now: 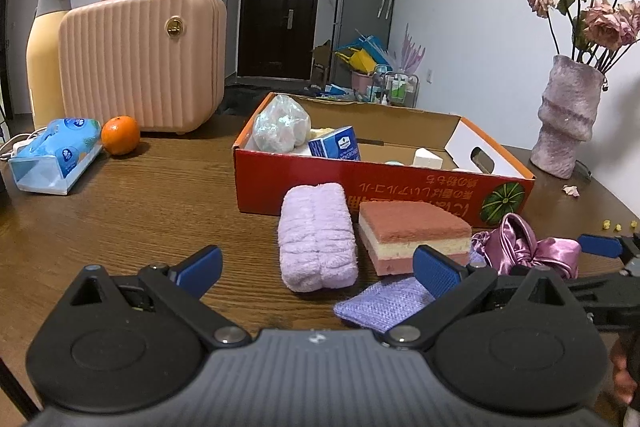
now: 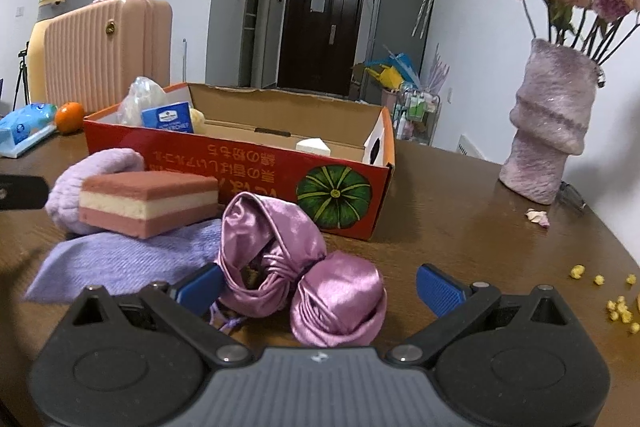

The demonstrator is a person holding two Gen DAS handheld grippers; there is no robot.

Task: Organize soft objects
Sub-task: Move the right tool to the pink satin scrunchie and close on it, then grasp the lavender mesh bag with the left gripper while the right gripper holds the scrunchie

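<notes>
A rolled lilac towel (image 1: 316,237) lies between the wide-open fingers of my left gripper (image 1: 320,267), untouched. Right of it sit a pink-and-cream layered sponge (image 1: 412,233) and a lavender knit cloth (image 1: 380,305), partly under my right fingertip. A shiny purple satin bundle (image 2: 304,267) lies between the open fingers of my right gripper (image 2: 320,287), against the left pad. The sponge (image 2: 148,201), towel (image 2: 92,179) and cloth (image 2: 120,263) show left of it. Behind stands the red cardboard box (image 1: 360,189), holding a plastic bag, a blue carton and white blocks.
On the wooden table: a tissue pack (image 1: 56,155), an orange (image 1: 120,135), a pink ribbed case (image 1: 140,63), a cream bottle (image 1: 46,55) at left, and a fuzzy vase with dried roses (image 2: 548,123) at right. Yellow crumbs (image 2: 616,301) lie near the right edge.
</notes>
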